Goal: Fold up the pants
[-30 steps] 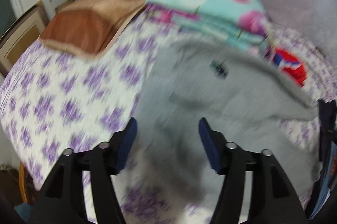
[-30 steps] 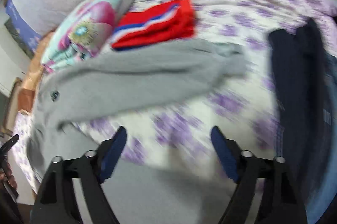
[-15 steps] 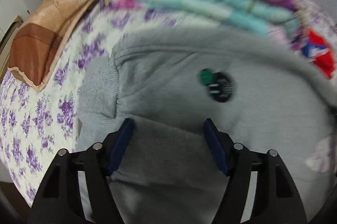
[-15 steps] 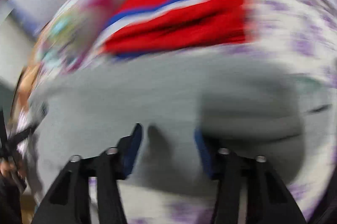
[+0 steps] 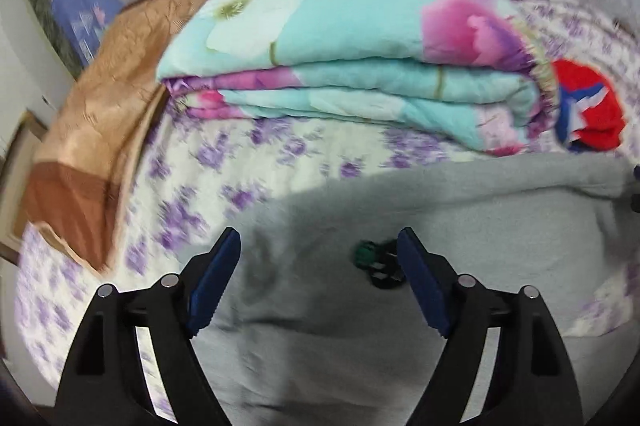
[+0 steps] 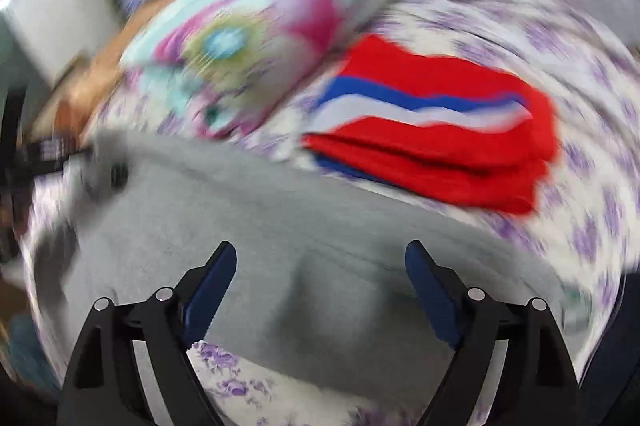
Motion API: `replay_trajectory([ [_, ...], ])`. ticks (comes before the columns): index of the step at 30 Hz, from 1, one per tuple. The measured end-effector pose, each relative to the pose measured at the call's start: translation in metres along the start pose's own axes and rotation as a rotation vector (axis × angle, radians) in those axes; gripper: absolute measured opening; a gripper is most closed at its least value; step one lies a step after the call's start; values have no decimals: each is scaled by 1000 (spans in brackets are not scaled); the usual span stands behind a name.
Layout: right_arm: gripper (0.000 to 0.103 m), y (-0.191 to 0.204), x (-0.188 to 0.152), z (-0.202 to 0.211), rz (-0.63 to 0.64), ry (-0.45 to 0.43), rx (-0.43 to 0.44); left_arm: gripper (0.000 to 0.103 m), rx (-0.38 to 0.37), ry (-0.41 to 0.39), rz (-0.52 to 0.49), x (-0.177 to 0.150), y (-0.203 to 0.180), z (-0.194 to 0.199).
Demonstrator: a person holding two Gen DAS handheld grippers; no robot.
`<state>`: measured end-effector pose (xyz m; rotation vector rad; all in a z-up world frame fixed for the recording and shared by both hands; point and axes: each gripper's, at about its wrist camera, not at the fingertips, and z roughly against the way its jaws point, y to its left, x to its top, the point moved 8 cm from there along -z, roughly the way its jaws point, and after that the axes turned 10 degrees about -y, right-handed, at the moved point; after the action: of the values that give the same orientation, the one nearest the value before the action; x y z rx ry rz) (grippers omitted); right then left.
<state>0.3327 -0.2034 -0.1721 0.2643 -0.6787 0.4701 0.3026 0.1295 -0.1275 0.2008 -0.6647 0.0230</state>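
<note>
Two grippers hang over the grey pants [image 5: 400,326], which lie flat across the lower half of both views on the flowered sheet [image 5: 200,185], spread out so they can be folded. The left gripper [image 5: 320,284] has just been opening; its jaws stand wide and pinch nothing, with cloth and a small dark badge [image 5: 380,266] under them. The right gripper [image 6: 320,290] has just sprung wide too, letting go, the pants below it. A folded quilt [image 5: 340,45] and red clothes [image 6: 432,145] sit in the upper part, out of the way

No text, label or number could be read anywhere (the small dark badge [image 5: 378,262] on the gray pants [image 5: 400,326] was too blurred).
</note>
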Motion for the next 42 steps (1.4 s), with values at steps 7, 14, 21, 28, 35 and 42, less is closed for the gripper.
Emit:
replay_trajectory([
  [7, 79, -76, 14, -44, -57, 80, -329, 79, 131, 97, -15, -4, 37, -48],
  [14, 83, -77, 30, 4, -253, -104, -298, 79, 145, 77, 116, 1, 54, -42],
  [21, 82, 27, 38, -33, -304, -32, 227, 79, 25, 58, 31, 1, 4, -37],
  [28, 80, -100, -15, -24, -539, 41, 44, 82, 60, 121, -17, -20, 15, -68],
  [35, 85, -165, -55, 60, -704, -67, 52, 83, -62, 28, 54, 1, 30, -31],
  [42, 86, -131, -41, 43, -423, -17, -195, 87, -37, 120, 61, -10, 53, -65],
])
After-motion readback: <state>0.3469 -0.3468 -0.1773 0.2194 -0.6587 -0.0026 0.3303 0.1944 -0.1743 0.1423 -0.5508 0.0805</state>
